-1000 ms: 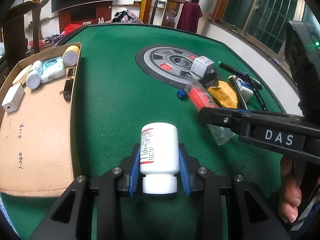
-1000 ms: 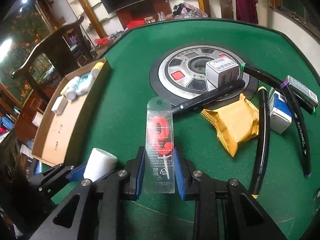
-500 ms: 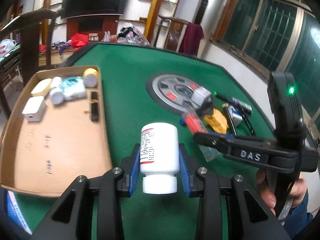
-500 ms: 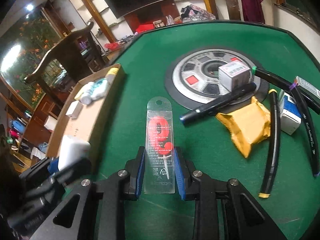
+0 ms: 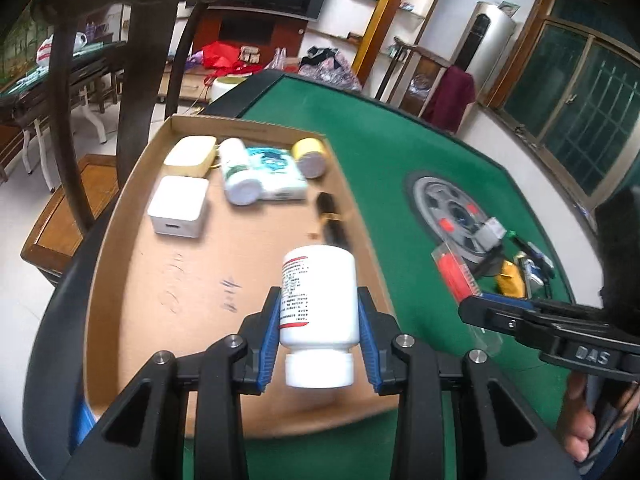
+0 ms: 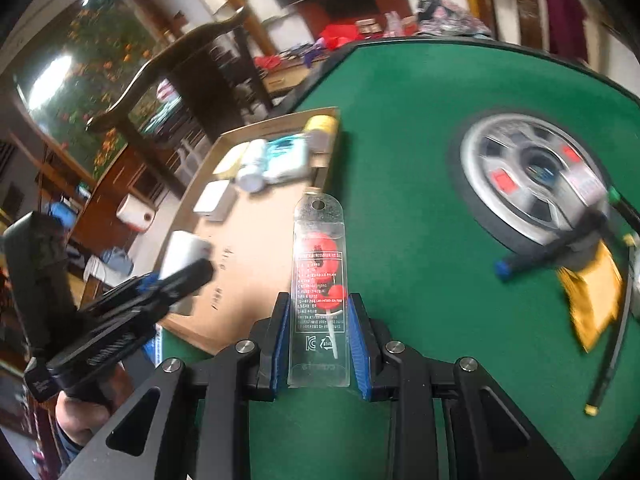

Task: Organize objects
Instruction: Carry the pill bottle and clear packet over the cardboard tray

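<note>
My left gripper [image 5: 318,328] is clamped on a white pill bottle [image 5: 318,300], its blue pads pressing both sides of the body, the cap end pointing back toward me. The bottle hangs over the near right part of the cardboard tray [image 5: 132,264], clear of the tray floor as far as I can tell. My right gripper [image 6: 319,340] is clamped on a clear plastic packet [image 6: 319,280] with a red lollipop inside, held by its lower edges, its hang-hole end pointing away from me. In the right wrist view the packet sits over the green table [image 6: 420,160] just beside the tray's right wall [image 6: 320,172], with its far end reaching about to that wall.

At the tray's far end lie a pale yellow case [image 5: 191,153], a white bottle on its side [image 5: 238,174], a teal and white pack [image 5: 276,174] and a yellow-capped tube [image 5: 309,155], close together. A white charger block [image 5: 179,204] lies nearer me, and a black stick-shaped thing [image 5: 332,220] lies along the right wall.

Out on the table, well apart from the tray, is the round grey centre plate [image 6: 532,176] with a small box, a black marker [image 6: 548,250], an orange-yellow packet [image 6: 592,300] and more pens crowded at its near edge; these are blurred.

My right hand [image 5: 580,420] shows at the edge of the left wrist view.
</note>
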Action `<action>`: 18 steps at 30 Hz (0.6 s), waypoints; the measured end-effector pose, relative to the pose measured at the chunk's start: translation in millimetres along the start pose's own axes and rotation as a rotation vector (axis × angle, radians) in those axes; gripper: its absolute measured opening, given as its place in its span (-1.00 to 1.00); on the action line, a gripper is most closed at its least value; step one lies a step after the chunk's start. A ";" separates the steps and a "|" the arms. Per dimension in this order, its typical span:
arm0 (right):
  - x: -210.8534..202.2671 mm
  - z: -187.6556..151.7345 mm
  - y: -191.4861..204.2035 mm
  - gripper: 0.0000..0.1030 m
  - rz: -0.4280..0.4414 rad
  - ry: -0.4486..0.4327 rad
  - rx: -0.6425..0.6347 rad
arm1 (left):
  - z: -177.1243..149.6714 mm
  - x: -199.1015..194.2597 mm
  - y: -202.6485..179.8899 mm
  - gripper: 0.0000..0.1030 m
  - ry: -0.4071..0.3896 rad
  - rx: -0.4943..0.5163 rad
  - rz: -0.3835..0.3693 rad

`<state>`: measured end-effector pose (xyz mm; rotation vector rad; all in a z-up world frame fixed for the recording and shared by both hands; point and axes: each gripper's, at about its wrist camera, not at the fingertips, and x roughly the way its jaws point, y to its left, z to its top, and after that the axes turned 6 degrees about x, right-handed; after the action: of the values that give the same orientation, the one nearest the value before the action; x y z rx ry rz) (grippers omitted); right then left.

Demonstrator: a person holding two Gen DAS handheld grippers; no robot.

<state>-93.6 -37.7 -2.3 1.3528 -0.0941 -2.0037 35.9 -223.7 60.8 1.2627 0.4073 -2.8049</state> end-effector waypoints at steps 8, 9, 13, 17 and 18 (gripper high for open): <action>60.8 37.7 20.9 -0.41 0.014 0.109 0.055 | 19.6 28.5 34.1 -0.33 0.084 -0.032 0.028; 67.9 41.3 23.1 -0.41 0.017 0.120 0.058 | 22.6 33.2 39.3 -0.33 0.096 -0.043 0.042; 89.3 53.9 28.5 -0.41 0.021 0.149 0.086 | 30.7 50.5 47.4 -0.33 0.136 -0.056 0.055; 102.2 66.3 23.1 -0.41 0.016 0.163 0.126 | 36.1 62.9 53.7 -0.33 0.164 -0.068 0.061; 104.3 67.8 21.5 -0.41 0.018 0.169 0.131 | 37.7 66.1 55.3 -0.33 0.167 -0.070 0.061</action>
<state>-160.5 -136.1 -44.5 1.5934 -0.1617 -1.8880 -28.0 -281.8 23.5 1.4731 0.4613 -2.6211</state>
